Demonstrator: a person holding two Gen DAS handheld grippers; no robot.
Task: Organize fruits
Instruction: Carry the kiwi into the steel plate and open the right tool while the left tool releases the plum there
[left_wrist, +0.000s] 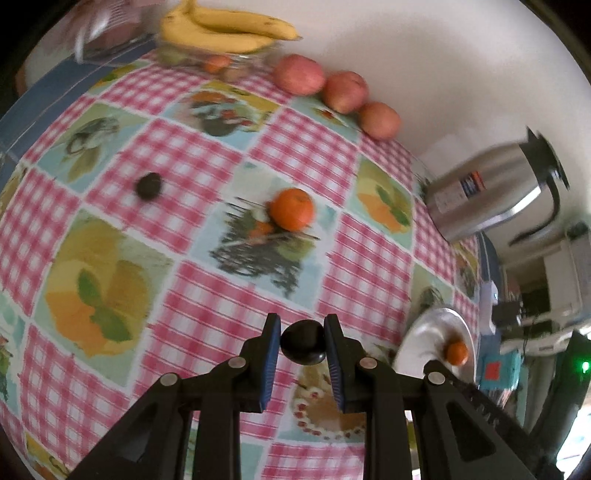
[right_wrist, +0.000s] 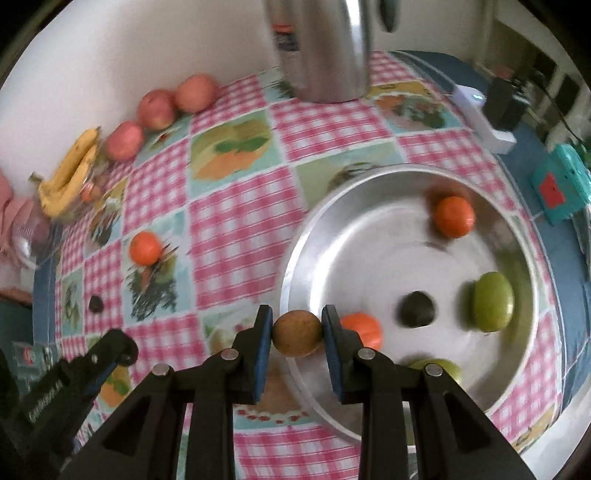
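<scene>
The left gripper (left_wrist: 302, 341) sits at the bottom centre of its own view, fingers (left_wrist: 271, 354) pointing up the frame, blue pads clamped on a dark fruit (left_wrist: 303, 341) from both sides. In the right wrist view it shows again as a black arm at the lower left (right_wrist: 92, 363). The right gripper (right_wrist: 297, 332) fills the bottom centre of its view, fingers (right_wrist: 263, 339) likewise pointing up, pads pressed against a brown fruit (right_wrist: 297, 333) held between them.
</scene>
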